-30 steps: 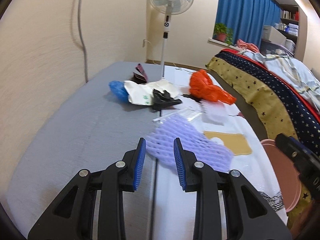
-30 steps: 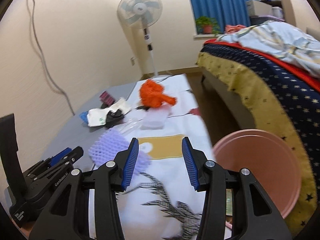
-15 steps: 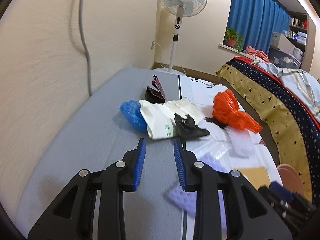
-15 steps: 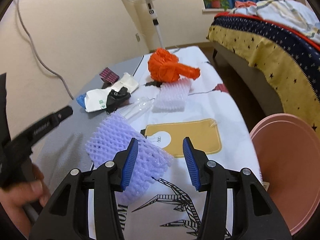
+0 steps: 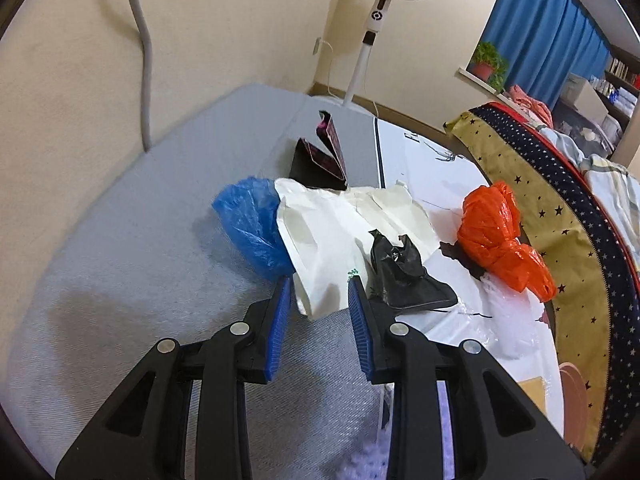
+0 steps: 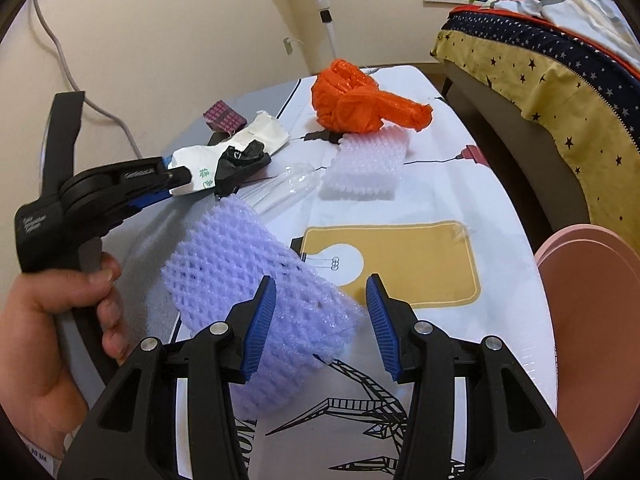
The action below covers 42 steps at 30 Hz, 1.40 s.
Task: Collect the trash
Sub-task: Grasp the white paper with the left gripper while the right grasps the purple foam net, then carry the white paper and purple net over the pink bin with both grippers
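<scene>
Trash lies on a low table. In the left wrist view my left gripper (image 5: 320, 292) is open, its fingertips either side of the near edge of a white plastic bag (image 5: 320, 240). A blue bag (image 5: 250, 224), a black bag (image 5: 396, 268) and an orange bag (image 5: 496, 232) lie around it. In the right wrist view my right gripper (image 6: 322, 292) is open over the near end of a purple foam net (image 6: 256, 288). The left gripper (image 6: 176, 182) also shows there at the white bag (image 6: 200, 168). A white foam net (image 6: 366, 168) and the orange bag (image 6: 360, 100) lie farther back.
A pink bin (image 6: 592, 340) stands at the table's right edge. A dark pink-patterned box (image 5: 322, 156) sits behind the bags. A clear plastic wrapper (image 6: 288, 184) lies mid-table. A standing fan (image 5: 380, 12) and a bed (image 6: 560, 48) are beyond.
My left gripper has moved forward from the purple net to the white bag. My right gripper has moved down and left over the purple net. Both stay open.
</scene>
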### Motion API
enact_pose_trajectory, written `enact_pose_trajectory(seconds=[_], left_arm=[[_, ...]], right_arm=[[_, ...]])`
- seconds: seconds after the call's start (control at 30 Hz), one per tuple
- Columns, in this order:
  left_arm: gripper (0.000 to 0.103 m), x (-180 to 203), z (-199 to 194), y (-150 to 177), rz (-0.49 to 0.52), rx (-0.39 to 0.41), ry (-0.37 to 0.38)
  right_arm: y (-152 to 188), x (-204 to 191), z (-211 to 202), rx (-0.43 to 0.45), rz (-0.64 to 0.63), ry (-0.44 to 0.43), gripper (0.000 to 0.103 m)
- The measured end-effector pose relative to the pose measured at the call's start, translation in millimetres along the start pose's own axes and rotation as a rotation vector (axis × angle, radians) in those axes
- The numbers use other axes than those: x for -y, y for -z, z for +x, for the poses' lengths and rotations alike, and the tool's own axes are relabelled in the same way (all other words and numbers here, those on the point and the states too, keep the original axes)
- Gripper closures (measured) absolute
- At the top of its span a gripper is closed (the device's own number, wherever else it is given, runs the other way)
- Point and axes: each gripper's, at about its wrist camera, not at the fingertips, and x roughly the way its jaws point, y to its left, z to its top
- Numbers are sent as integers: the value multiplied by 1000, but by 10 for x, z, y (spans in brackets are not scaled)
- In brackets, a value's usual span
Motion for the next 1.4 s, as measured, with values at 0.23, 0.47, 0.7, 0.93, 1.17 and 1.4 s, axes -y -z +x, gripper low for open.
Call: enact_pose_trajectory(seconds=[0.23, 0.47, 0.7, 0.93, 1.17, 1.4], left_arm=[[89, -33, -21, 14, 1, 5, 40], [95, 199, -419, 103, 97, 82, 41], [96, 395, -946, 136, 188, 166, -15], [96, 359, -1533, 240, 198, 187, -62], [96, 331, -1812, 413, 258, 145, -105], [96, 165, -1860, 587, 223, 152, -103]], right_arm=[[20, -38, -18, -2, -23, -6, 91], [19, -100, -225, 49, -41, -37, 103], [4, -86, -608, 132, -52, -36, 103], [104, 47, -604, 92, 4, -41, 44], [169, -32, -251, -3, -31, 35, 41], [234, -148, -170, -32, -88, 67, 76]])
